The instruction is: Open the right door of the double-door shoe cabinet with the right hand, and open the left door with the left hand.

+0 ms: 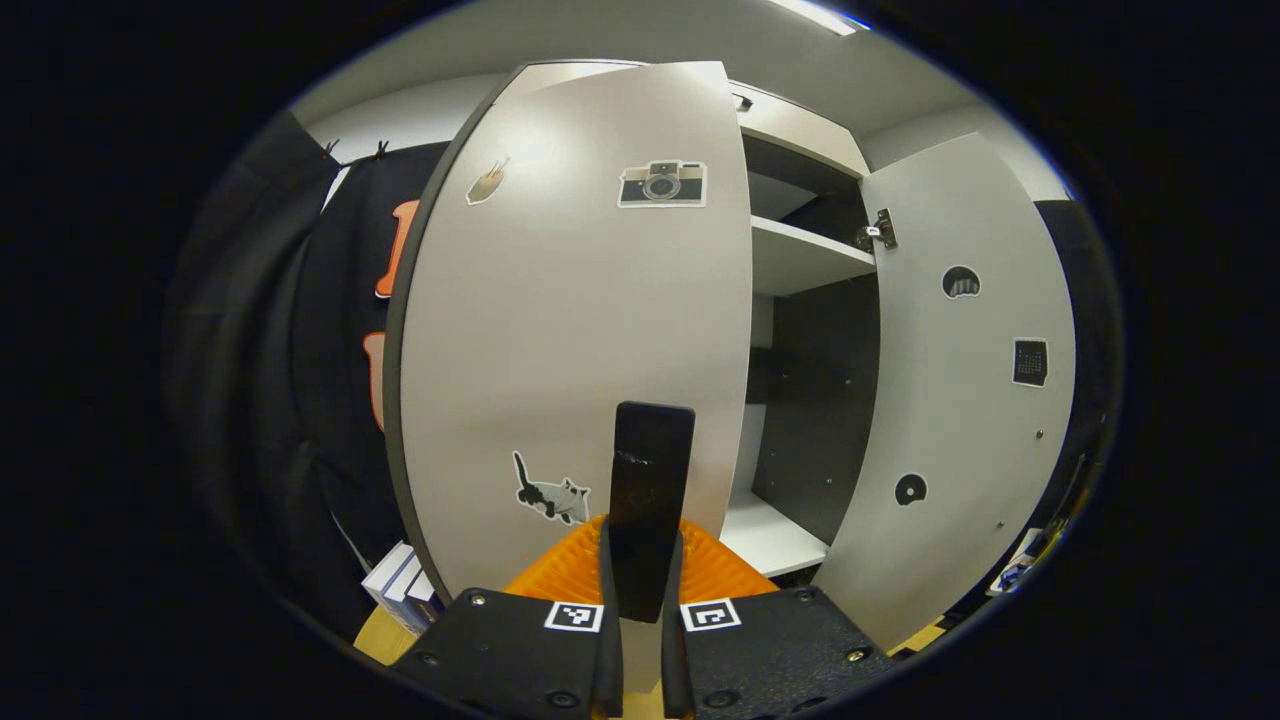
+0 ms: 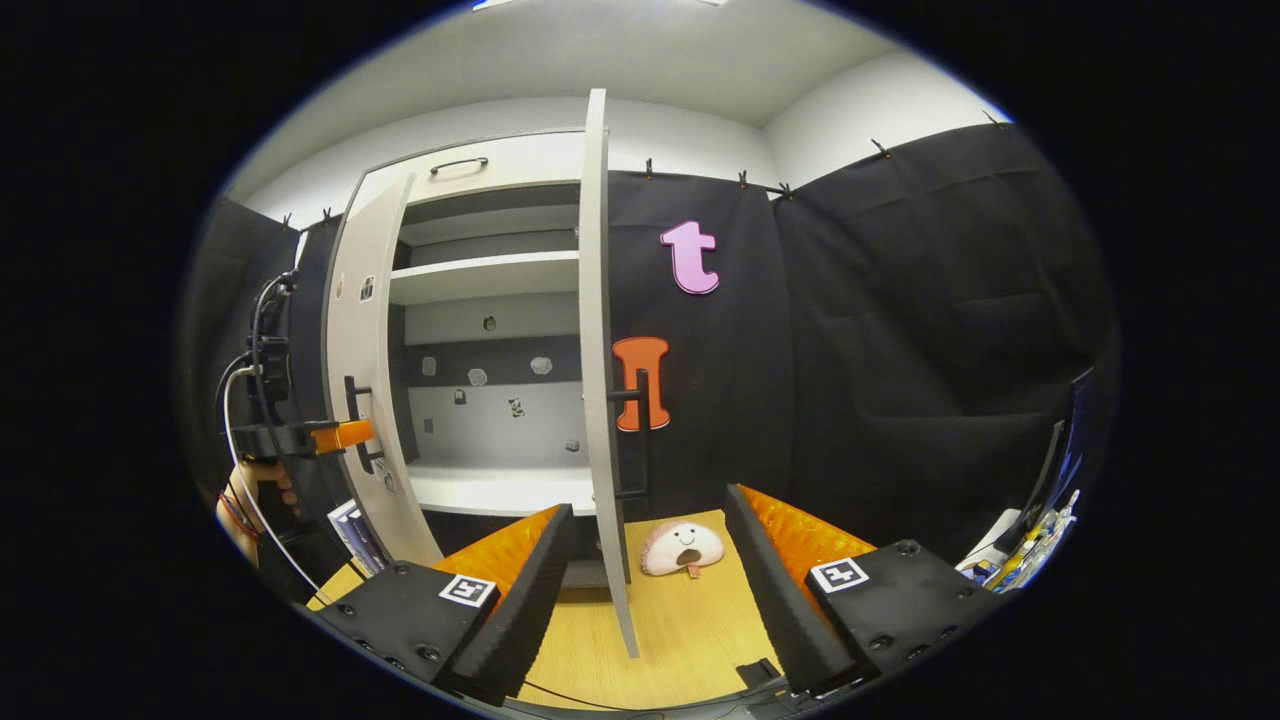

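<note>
Left tool (image 1: 640, 610) clamps the left door's handle (image 1: 650, 500); right tool (image 2: 650, 590) hangs wide open.

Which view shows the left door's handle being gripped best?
The left gripper view: the left door handle stands close-up between the left hand-held gripper fingers. The right gripper view shows that handle small, far off.

Pale grey doors (image 1: 570, 330), sticker-dotted

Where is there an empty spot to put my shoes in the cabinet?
The bottom shelf between the left door and right door looks bare, as does the upper shelf. It is crowded by the left door's handle, where the left gripper grips.
</note>
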